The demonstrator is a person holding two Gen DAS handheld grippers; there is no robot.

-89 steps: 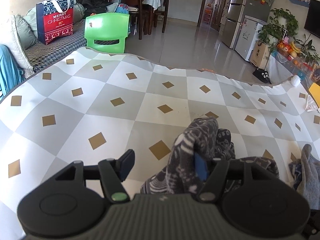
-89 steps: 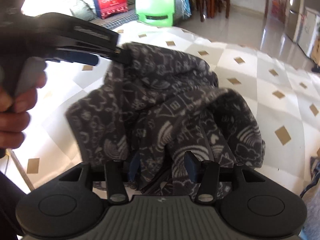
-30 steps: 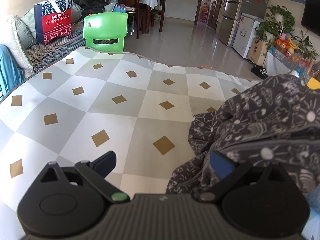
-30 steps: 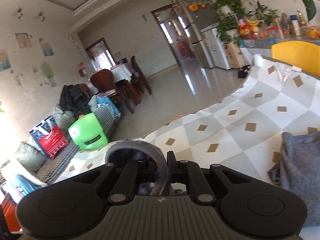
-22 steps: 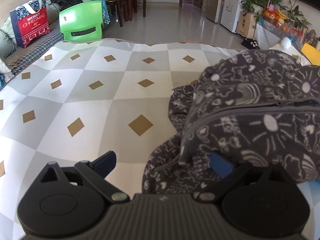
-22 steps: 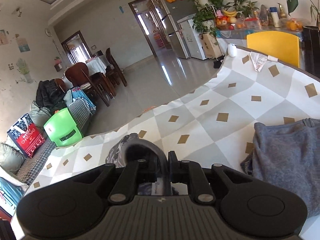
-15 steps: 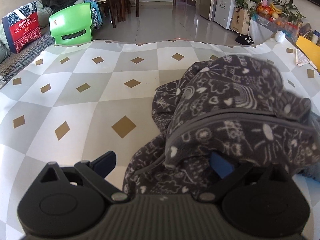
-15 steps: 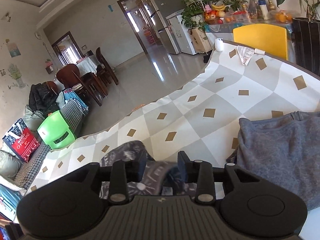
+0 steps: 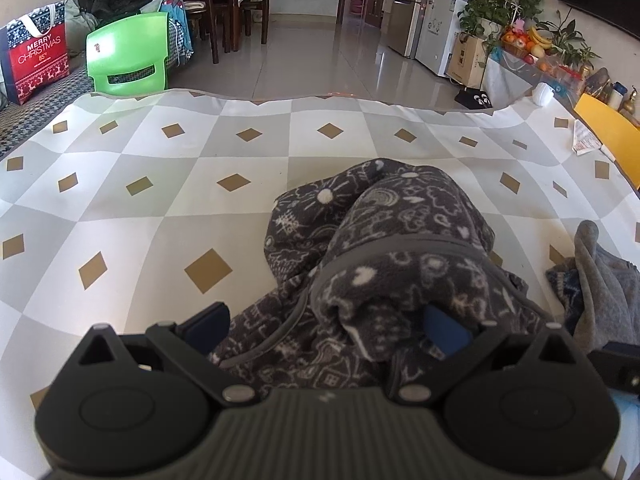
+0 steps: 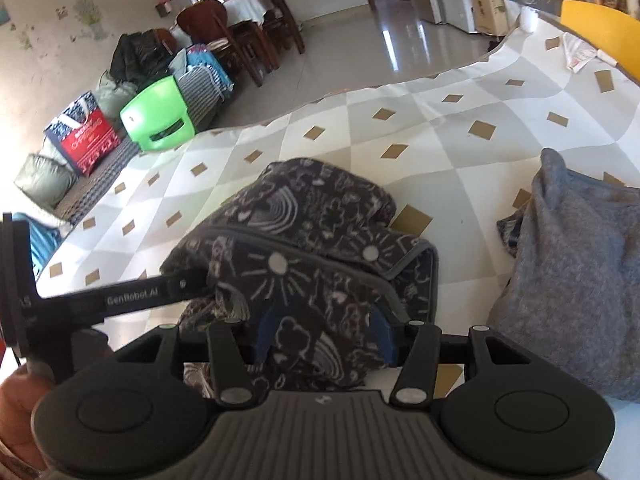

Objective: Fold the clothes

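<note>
Patterned dark fleece garment [image 9: 384, 240], bunched in a heap on the checked tablecloth [image 9: 160, 184], near its front edge. Left gripper [image 9: 326, 326]: jaws stood wide apart, the fleece lying between them and over the right blue pad; no clamp on the cloth. Right gripper [image 10: 324, 332]: jaws had just been opening, partly spread, a fold of the same fleece between the blue pads (whether the pads still pressed it could not be told). Grey garment [image 10: 576, 264] lay just beside the heap, on the right. A hand [image 10: 16, 420] showed at the lower left of the right wrist view.
</note>
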